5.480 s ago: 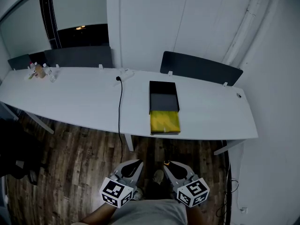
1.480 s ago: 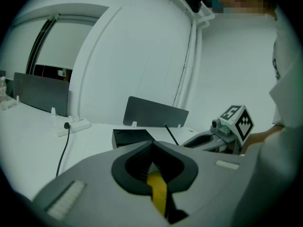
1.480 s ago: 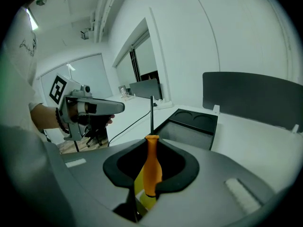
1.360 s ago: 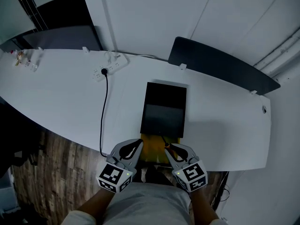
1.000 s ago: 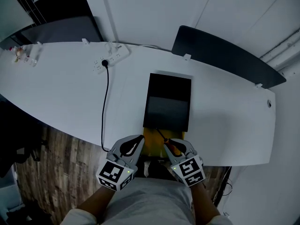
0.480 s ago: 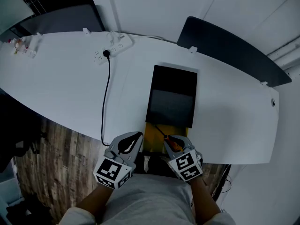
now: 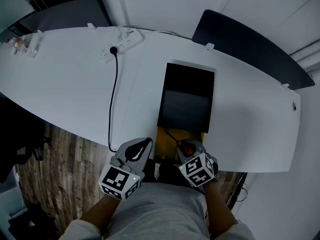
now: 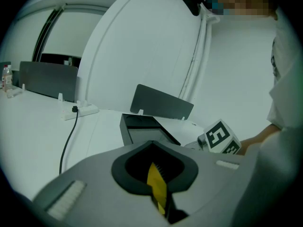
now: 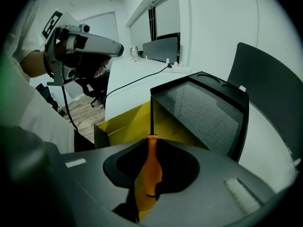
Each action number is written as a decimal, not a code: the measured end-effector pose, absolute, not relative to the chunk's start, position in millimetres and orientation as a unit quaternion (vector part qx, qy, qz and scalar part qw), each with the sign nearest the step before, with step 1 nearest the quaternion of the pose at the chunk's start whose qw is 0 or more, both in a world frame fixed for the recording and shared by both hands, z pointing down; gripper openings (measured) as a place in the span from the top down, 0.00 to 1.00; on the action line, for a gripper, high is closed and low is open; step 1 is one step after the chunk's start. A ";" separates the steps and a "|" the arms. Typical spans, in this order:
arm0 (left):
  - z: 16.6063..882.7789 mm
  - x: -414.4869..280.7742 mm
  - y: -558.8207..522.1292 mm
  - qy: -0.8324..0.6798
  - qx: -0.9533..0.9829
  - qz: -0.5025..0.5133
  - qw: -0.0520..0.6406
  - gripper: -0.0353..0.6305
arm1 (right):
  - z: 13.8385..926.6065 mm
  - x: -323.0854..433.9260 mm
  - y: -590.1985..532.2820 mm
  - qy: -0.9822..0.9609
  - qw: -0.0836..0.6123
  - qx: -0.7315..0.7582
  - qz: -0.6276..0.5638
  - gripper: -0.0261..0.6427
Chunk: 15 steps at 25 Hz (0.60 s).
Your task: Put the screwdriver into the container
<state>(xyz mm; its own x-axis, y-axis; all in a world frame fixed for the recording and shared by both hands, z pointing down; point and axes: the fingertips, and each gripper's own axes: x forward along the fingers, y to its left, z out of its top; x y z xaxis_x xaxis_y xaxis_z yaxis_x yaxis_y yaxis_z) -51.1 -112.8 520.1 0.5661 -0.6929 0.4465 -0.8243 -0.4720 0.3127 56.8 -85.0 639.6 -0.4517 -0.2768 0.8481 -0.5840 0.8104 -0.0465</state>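
A black container (image 7: pixel 187 101) lies on the white table (image 7: pixel 70 89), its yellow drawer (image 7: pixel 165 143) pulled out over the near edge. My right gripper (image 7: pixel 186 147) is shut on the orange handle of the screwdriver (image 9: pixel 150 167). Its thin dark shaft points forward over the yellow drawer (image 9: pixel 124 123), toward the black container (image 9: pixel 208 109). To the left of the drawer my left gripper (image 7: pixel 139 148) is held at the table edge, shut and with nothing in it. The left gripper view shows the drawer's yellow through the gap behind its closed jaws.
A white power strip (image 7: pixel 120 40) lies at the back of the table, with a black cable (image 7: pixel 114 99) running to the near edge. A dark panel (image 7: pixel 250 49) stands behind the table at right. Small bottles (image 7: pixel 20 43) sit far left. Wooden floor (image 7: pixel 65 154) shows below.
Both grippers came up from over the floor to the table's near edge. Over the last second the right gripper carried the screwdriver a little further over the yellow drawer.
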 end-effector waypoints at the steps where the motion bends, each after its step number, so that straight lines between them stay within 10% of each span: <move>1: 520.7 -51.1 -113.0 -0.447 0.848 0.131 0.253 0.94 | 642.5 57.0 -84.9 -0.833 0.461 0.255 0.168 0.83; 15: 527.5 -57.7 -112.6 -0.444 0.846 0.138 0.262 0.94 | 662.5 53.8 -87.7 -0.812 0.505 0.240 0.166 0.83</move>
<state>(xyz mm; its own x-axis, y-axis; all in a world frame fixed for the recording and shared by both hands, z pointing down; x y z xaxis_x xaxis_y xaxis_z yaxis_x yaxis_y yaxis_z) -57.7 -112.6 527.5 0.5681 -0.6788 0.4652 -0.8229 -0.4687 0.3211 53.8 -87.7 662.5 -0.3751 -0.2218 0.9001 -0.5568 0.8302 -0.0274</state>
